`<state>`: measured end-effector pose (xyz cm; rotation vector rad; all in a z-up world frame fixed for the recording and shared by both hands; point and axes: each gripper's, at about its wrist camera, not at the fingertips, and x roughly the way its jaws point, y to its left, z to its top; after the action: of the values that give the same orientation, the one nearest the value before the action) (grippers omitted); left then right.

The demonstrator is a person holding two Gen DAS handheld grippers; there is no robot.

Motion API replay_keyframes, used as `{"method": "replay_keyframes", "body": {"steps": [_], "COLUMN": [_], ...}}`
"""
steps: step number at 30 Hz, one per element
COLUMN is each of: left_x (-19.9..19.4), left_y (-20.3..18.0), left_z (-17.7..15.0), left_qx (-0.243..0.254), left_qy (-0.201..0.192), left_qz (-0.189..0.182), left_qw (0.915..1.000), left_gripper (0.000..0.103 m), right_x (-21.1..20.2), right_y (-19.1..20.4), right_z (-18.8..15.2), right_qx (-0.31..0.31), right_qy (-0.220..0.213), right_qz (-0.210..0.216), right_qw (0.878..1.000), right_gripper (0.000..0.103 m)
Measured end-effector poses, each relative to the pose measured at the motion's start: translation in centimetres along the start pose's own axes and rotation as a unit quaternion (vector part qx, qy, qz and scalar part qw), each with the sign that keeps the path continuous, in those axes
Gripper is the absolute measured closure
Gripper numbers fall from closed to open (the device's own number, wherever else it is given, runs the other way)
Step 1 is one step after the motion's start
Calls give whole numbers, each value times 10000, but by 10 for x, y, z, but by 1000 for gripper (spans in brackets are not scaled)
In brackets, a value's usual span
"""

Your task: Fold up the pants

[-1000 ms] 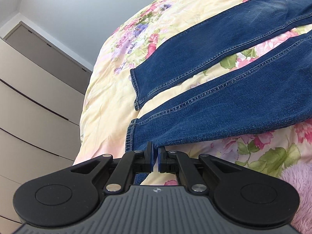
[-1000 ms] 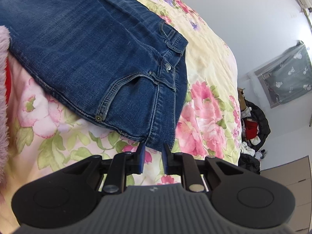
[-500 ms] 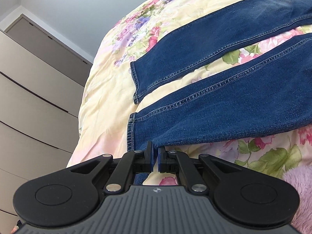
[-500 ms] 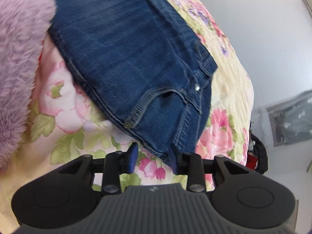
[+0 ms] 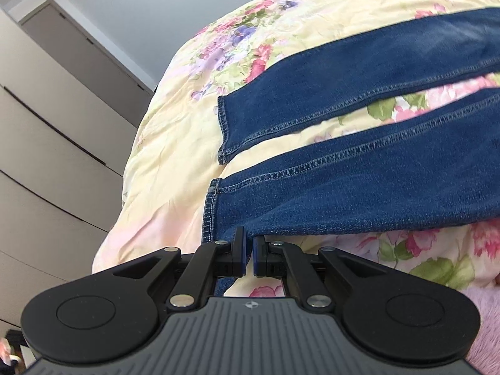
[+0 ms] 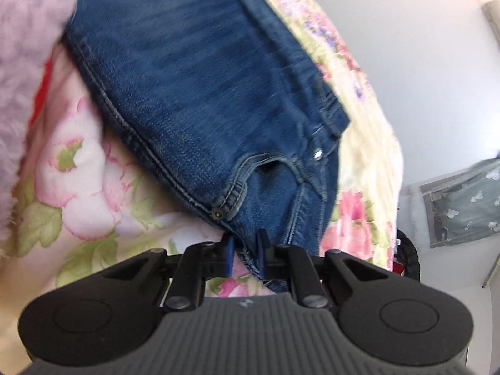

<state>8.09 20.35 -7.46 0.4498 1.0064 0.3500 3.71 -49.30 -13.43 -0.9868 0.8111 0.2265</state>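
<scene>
Denim fills the near field of both wrist views. Left gripper [image 5: 248, 254]: jaws clenched on the near corner of the closer leg's hem [image 5: 215, 215], cloth pinched between the blue pads and a little tail of it hanging below them. Right gripper [image 6: 245, 254]: jaws closing, with the near corner of the waistband [image 6: 250, 250] between the pads; the bite looks shallow, only the thick band edge just below the pocket rivet [image 6: 217, 214]. Jeans [image 5: 375, 193] lie flat and lengthwise along the near edge of the floral bedspread [image 5: 175, 162], the legs slightly spread, so a strip of bedspread shows between them; the far leg's hem [image 5: 223, 131] lies loose and ungripped farther in from the edge. A fuzzy lilac blanket [image 6: 28, 78] sits at the bed's near edge, close to or touching the jeans' side seam; contact cannot be told for certain. Risks, as judged: (1) the right grip takes only band edge and slips once the heavy waist end is lifted, dropping that end mid-fold; (2) the two hands lift unevenly, twisting the near leg, so that it lands skewed over the far one; (3) the far leg, unheld, drags or bunches on the soft bedspread; (4) the lilac blanket snags the seam. Beyond the bed: pale drawer fronts [image 5: 47, 162] to the left, a clothes heap [image 6: 406, 259] by the wall, both well apart from the work.
</scene>
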Motion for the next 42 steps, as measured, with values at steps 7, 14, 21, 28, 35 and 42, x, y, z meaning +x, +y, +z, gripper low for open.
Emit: {"method": "replay_keyframes", "body": {"steps": [7,14,21,28,35,42], "left_x": [-4,4,62,154,230,249], "left_y": [21,36,32,-1,-29,-20], "left_z": [20,78,150,212,222,220], "left_qx": [-542,-758,-558,-238,311,253], "left_qy": [-111,-211,-46,208,570,639], "left_qz": [-36,95,283,378,134,-304], "left_qw": [9985,9969,9980,9988,9978,9972], "left_gripper": [100,100,100,100,100,99], "right_x": [-26,-3,75,190,280,300], "right_y": [-58,-126,-166,-184,-152,-139], "right_z": [29,91,170,237,254,252], "right_qx": [957,1573,1627,1633,1206,858], "right_qy": [-519,-595,-321,225,889,1004], "right_qz": [-367,-643,-883,-1005,-827,-751], "right_qw": [9934,9837,9822,9812,9853,9884], "right_gripper": [100,100,100,100,100,100]}}
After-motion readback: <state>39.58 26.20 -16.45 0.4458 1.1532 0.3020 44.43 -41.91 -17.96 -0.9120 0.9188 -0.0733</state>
